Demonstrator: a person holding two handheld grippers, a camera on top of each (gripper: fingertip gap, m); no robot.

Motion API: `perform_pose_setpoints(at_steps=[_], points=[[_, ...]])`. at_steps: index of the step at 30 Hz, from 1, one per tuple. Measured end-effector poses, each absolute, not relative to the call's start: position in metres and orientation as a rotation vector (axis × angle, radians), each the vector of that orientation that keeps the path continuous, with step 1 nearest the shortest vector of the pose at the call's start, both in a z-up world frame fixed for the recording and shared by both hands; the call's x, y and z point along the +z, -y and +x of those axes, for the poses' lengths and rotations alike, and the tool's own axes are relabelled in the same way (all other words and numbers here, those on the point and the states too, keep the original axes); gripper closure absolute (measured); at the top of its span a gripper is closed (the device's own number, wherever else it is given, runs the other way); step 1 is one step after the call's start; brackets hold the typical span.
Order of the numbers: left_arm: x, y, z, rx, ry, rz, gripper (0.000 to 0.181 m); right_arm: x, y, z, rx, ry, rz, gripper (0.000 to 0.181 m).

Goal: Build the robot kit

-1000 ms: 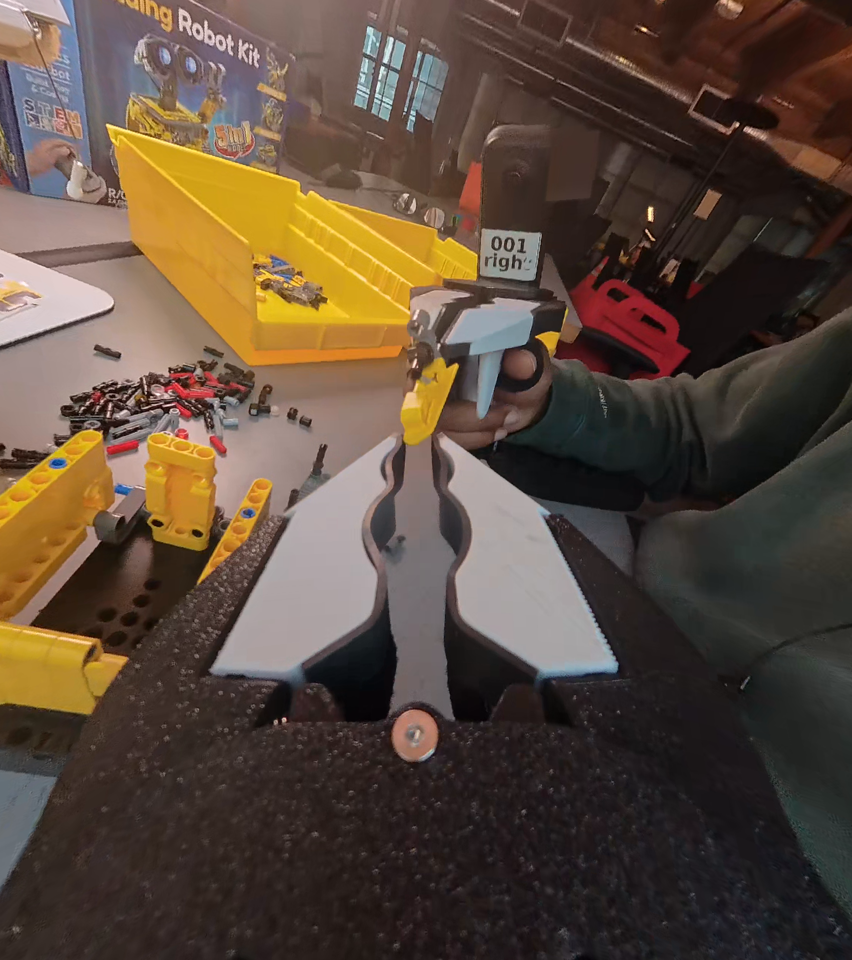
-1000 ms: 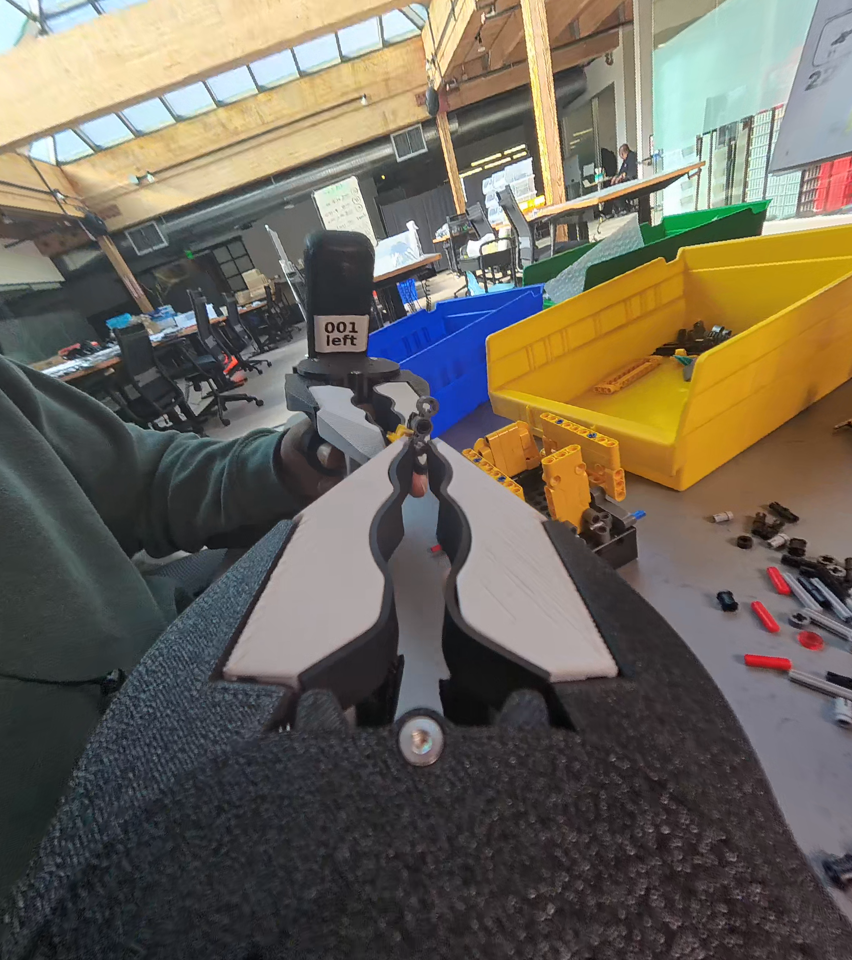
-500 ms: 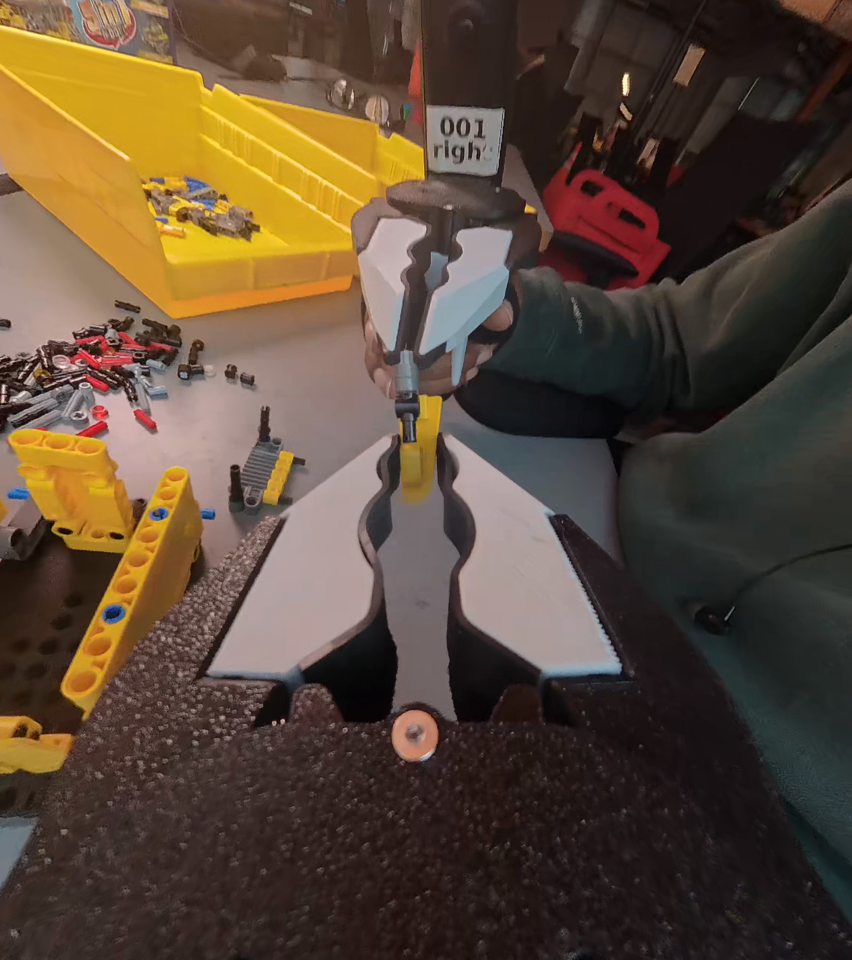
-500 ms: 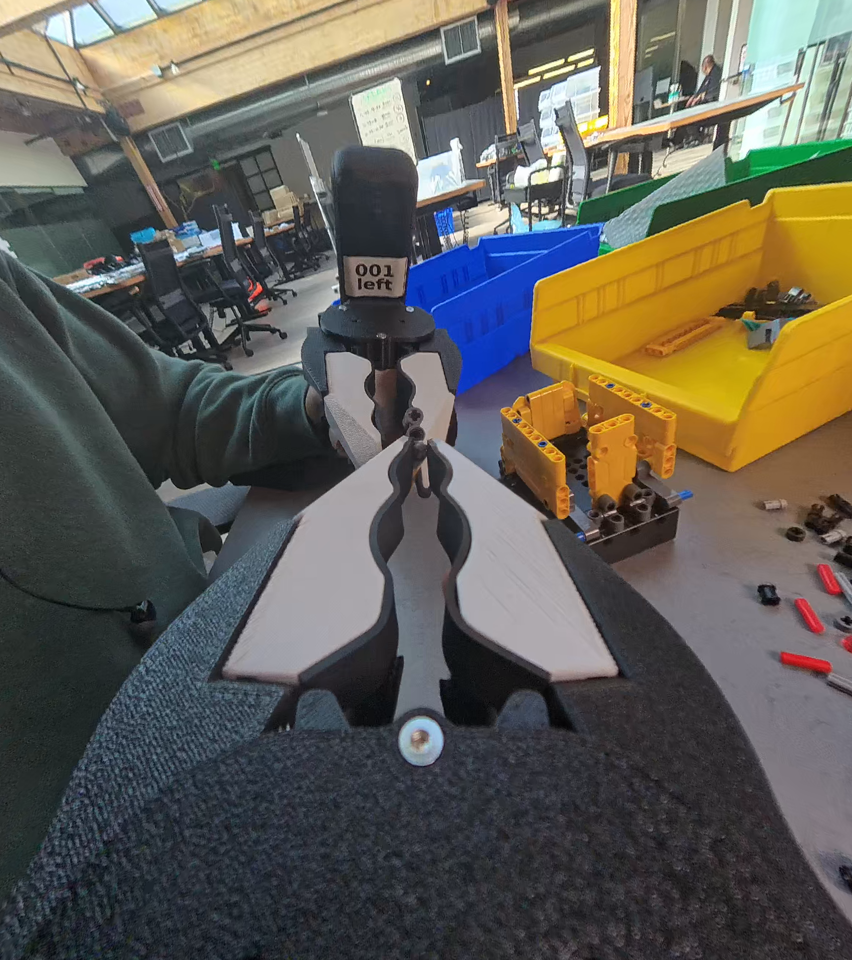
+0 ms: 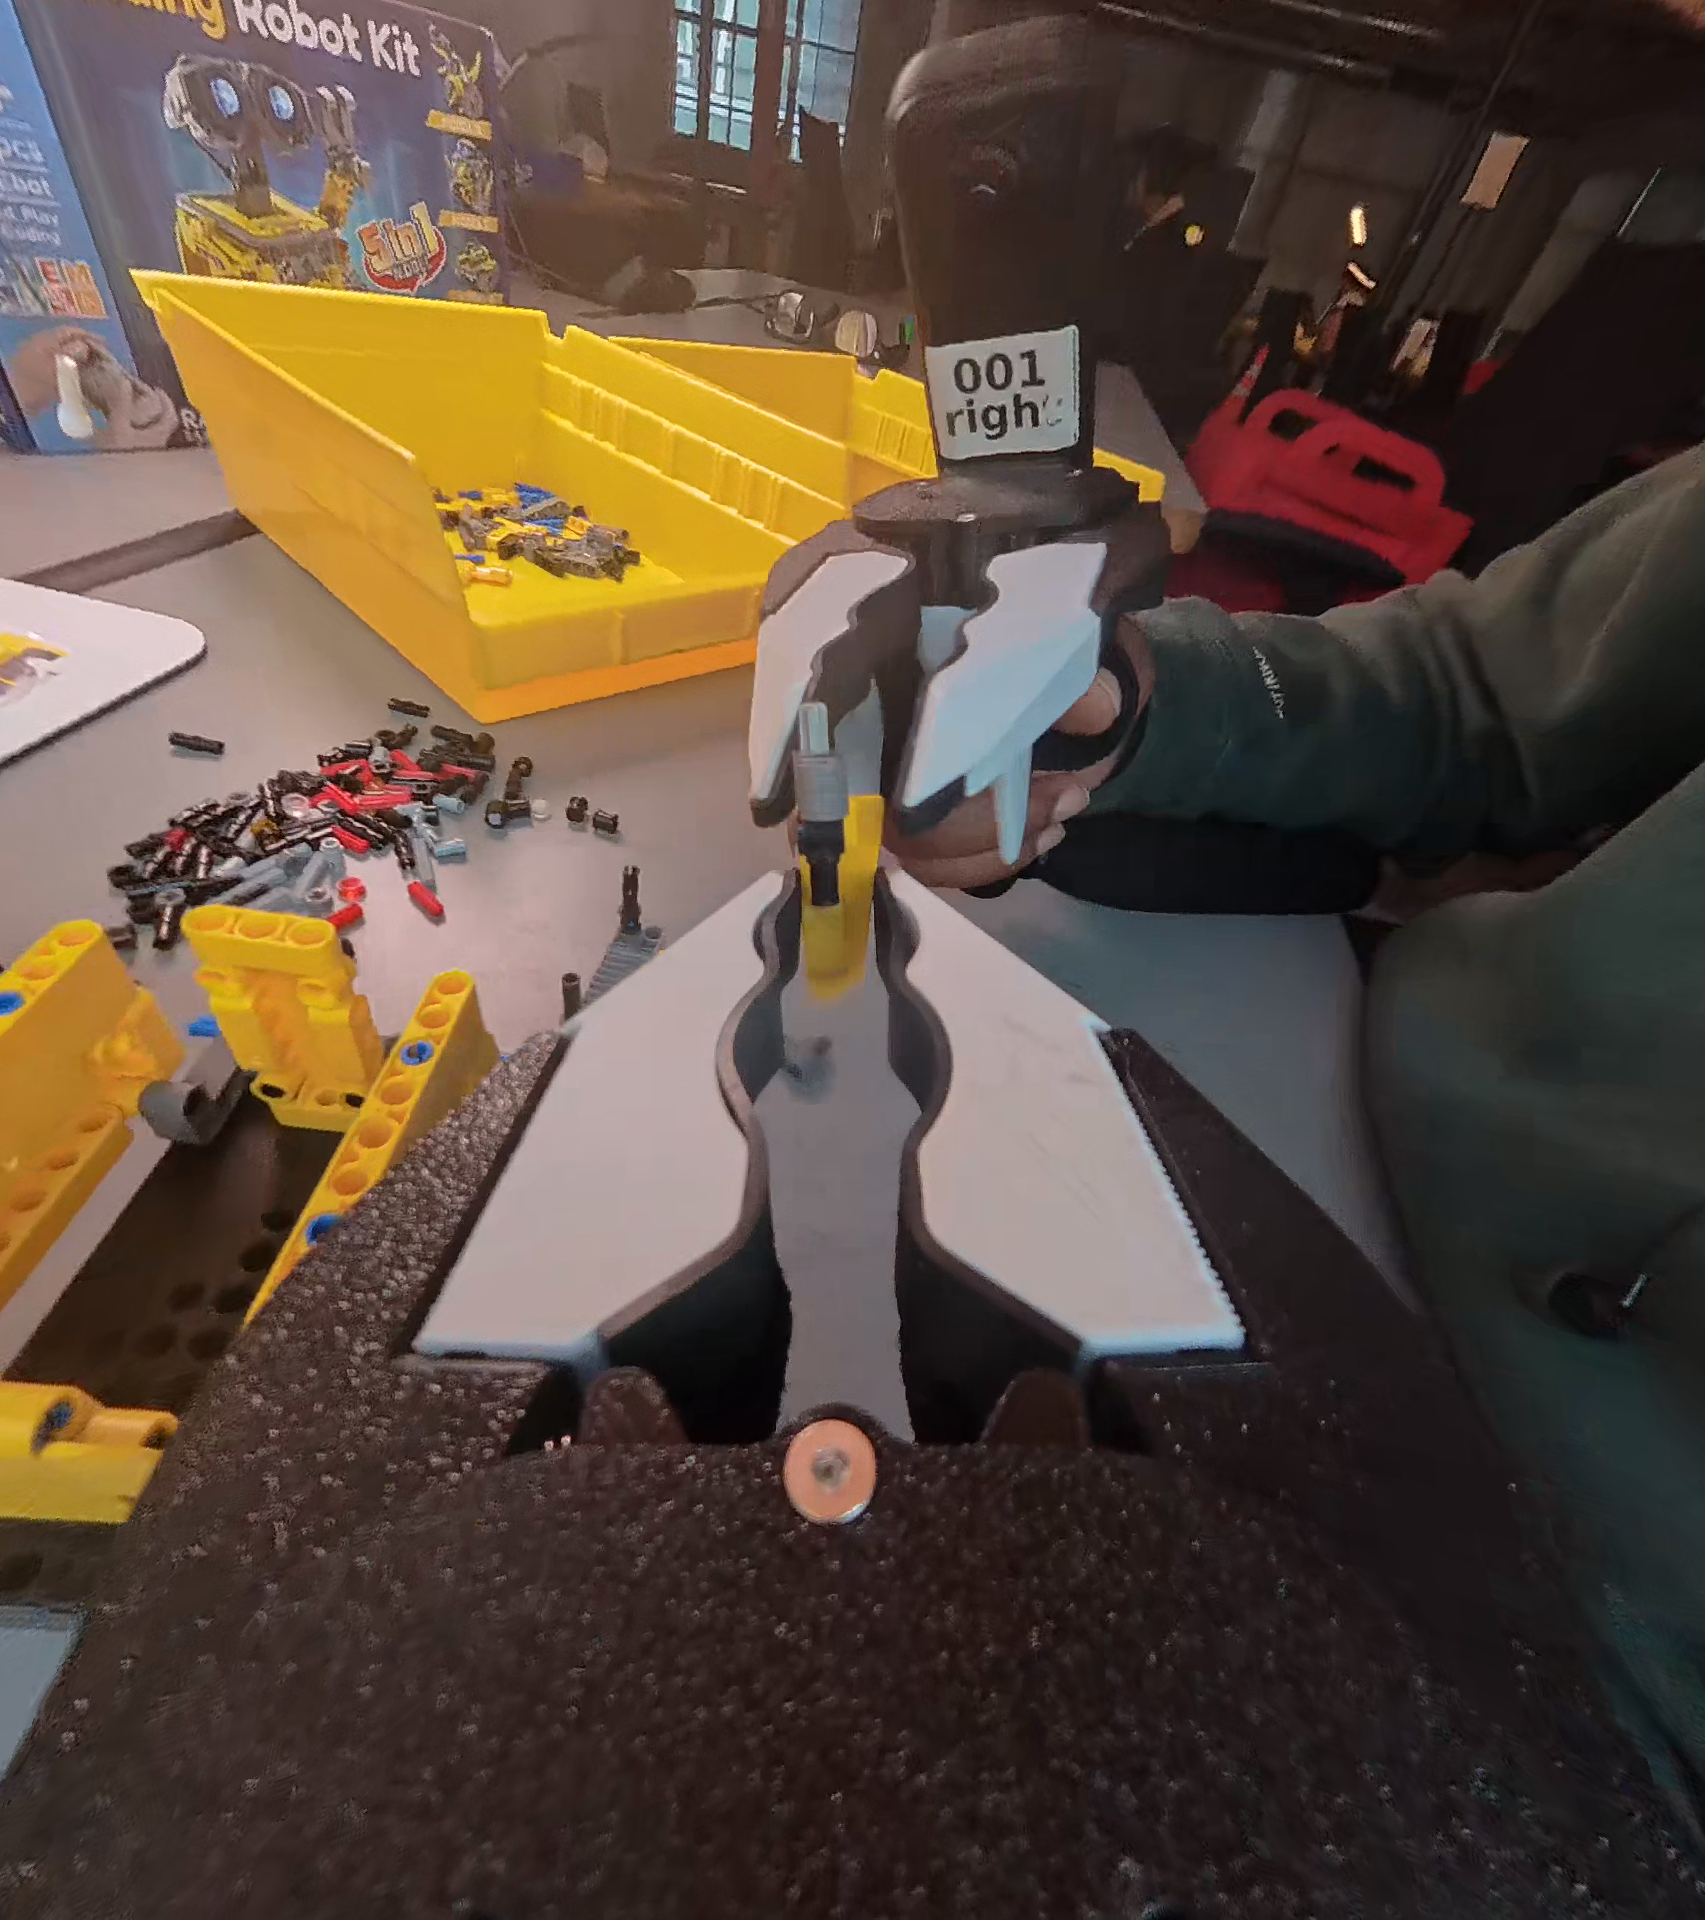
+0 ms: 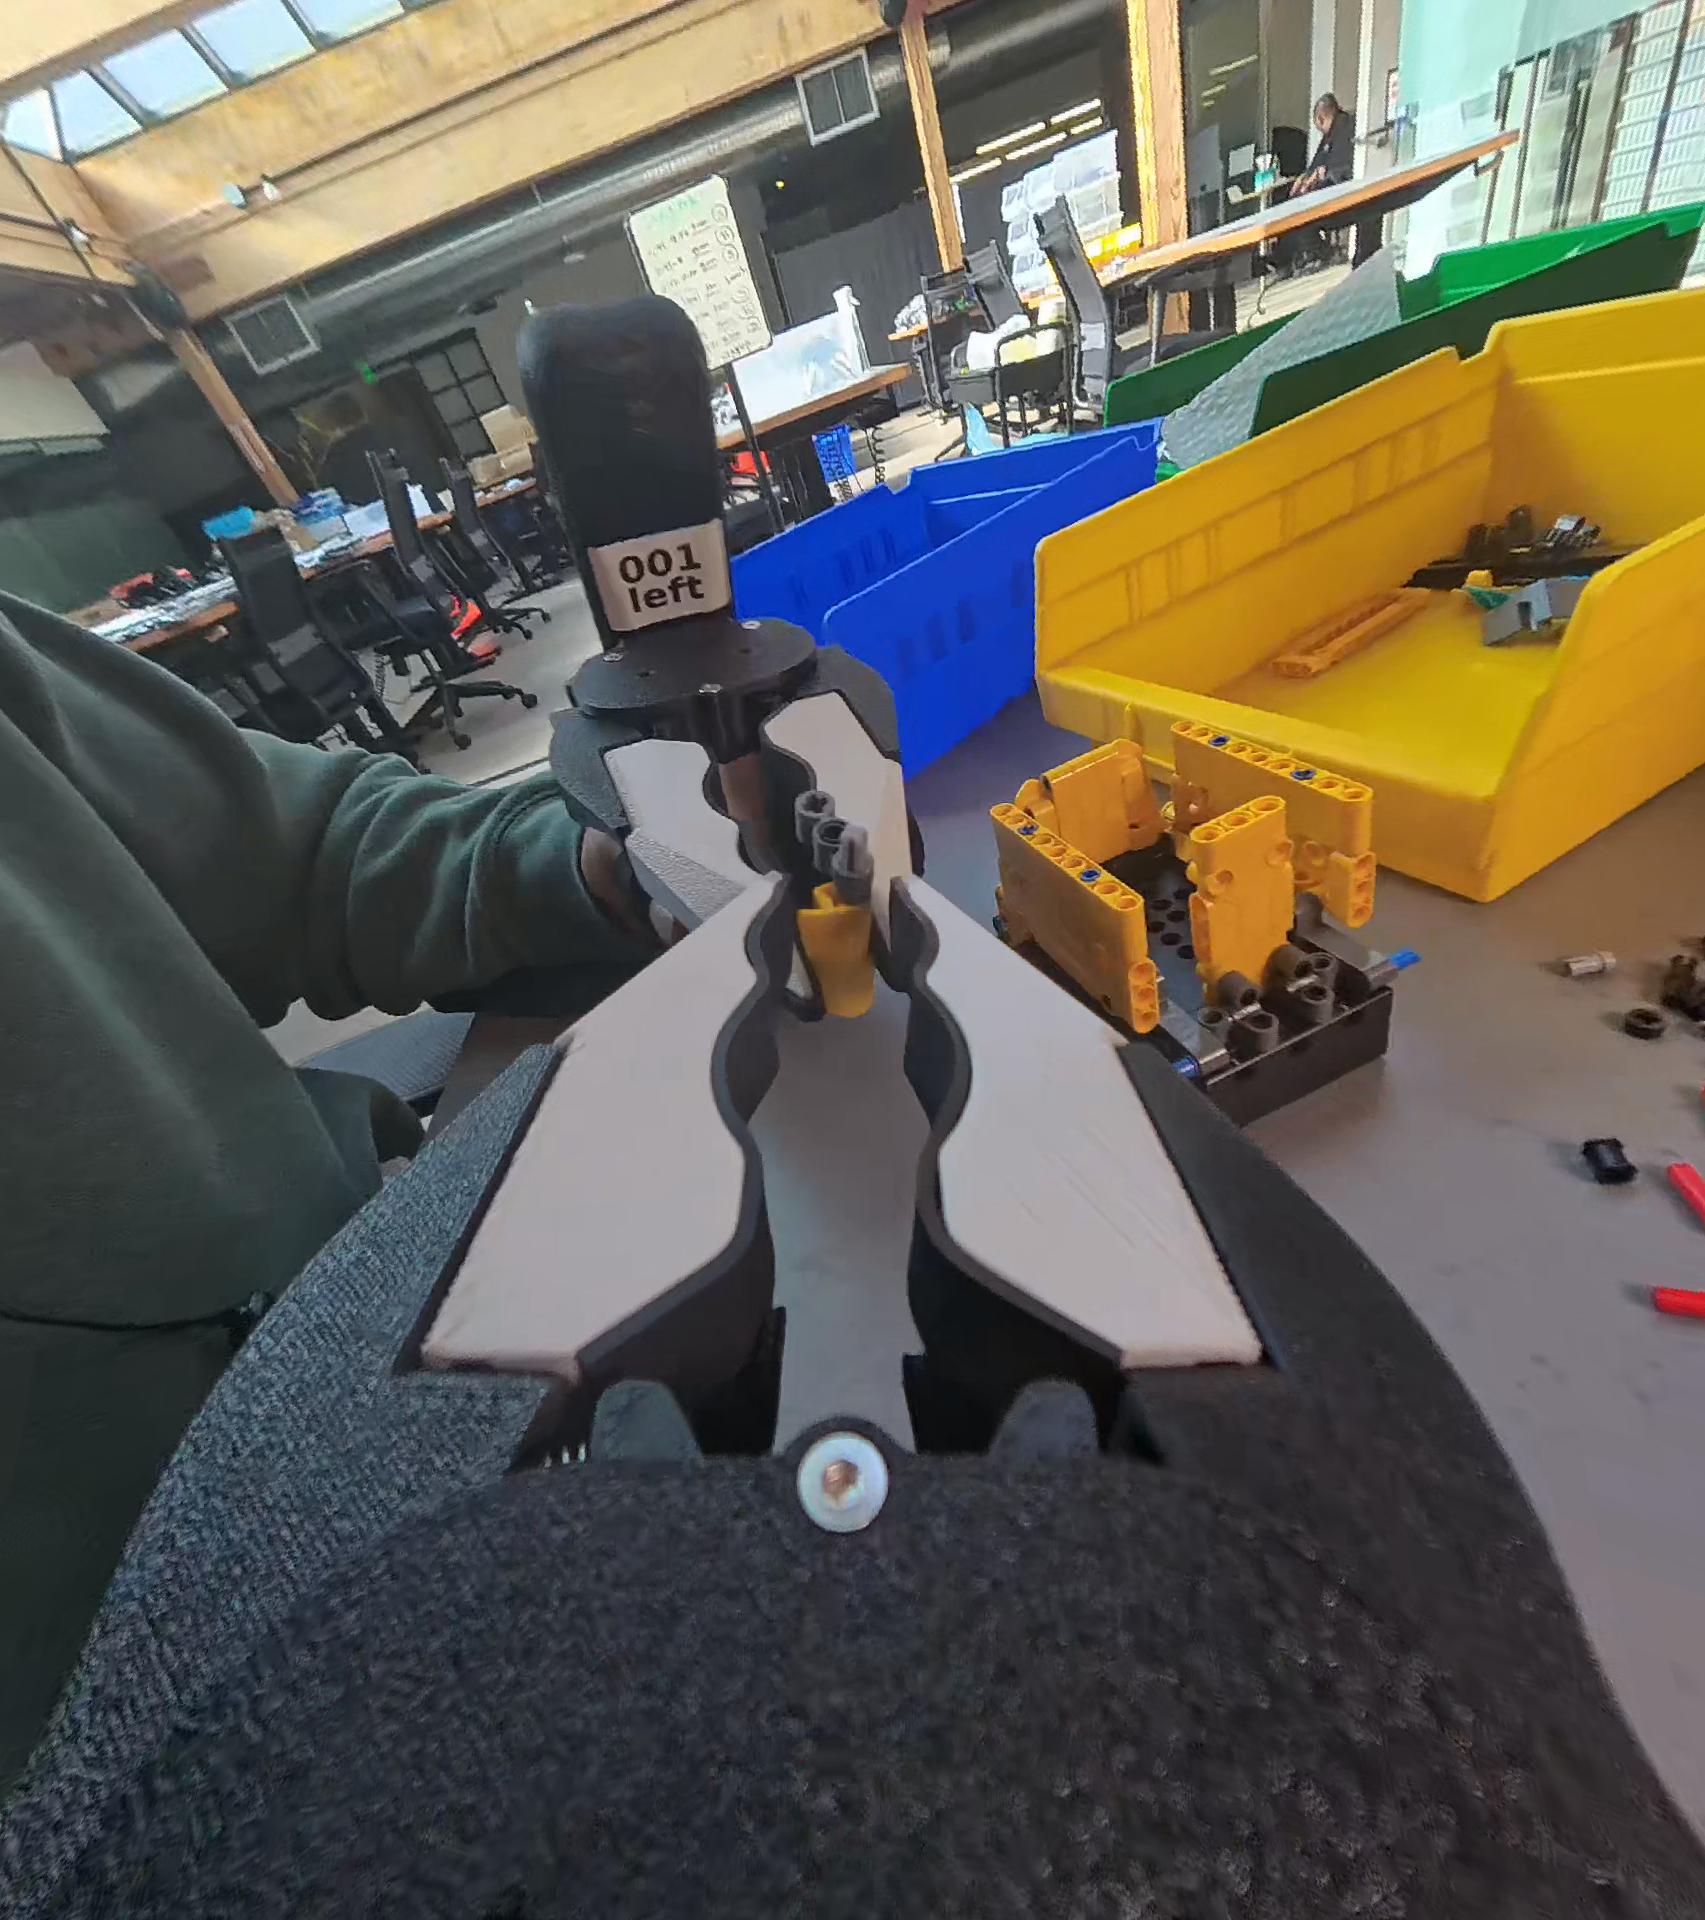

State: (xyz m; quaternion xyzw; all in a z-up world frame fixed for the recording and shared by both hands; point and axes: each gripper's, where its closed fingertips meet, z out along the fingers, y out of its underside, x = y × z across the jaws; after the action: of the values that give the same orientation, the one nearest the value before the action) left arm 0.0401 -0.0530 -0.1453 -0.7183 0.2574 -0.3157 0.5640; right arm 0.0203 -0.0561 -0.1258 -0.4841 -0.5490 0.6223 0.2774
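1. The yellow building-kit piece is held in the air above the grey table, between the two grippers, which face each other. A grey and black pin stack stands out of its far end at 12 o'clock.
2. It looks light, hard and smooth, so it would probably twist or slip in a loose pinch. The flat yellow sides seem the safest place to grip. The thin pins would likely pop out if pushed sideways.
3. The left gripper is narrowed onto the piece, with its fingertips pressing both yellow sides.
4. The right gripper is parted wider than the piece. Its tips lie on either side of the pin end, and whether they touch it I cannot tell.
5. In the left wrist view:
   - A green sleeve leads off at 3 o'clock.
   - A scatter of small red, black and grey pins lies at 9 o'clock.
   - A yellow bin holding a few parts sits at 11 o'clock, with a kit box behind it.
6. In the right wrist view, a half-built yellow model on a black base stands at 3 o'clock, and a blue bin at 1 o'clock.
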Motion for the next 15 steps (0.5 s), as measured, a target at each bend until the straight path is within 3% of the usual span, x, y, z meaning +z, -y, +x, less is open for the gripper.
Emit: perform_pose_setpoints(at_steps=[15], points=[[-0.142, 0.052, 0.027, -0.767, -0.552, -1.698, 0.159, -0.147, 0.049, 0.029, 1.498, 1.634, -1.364, 0.169]])
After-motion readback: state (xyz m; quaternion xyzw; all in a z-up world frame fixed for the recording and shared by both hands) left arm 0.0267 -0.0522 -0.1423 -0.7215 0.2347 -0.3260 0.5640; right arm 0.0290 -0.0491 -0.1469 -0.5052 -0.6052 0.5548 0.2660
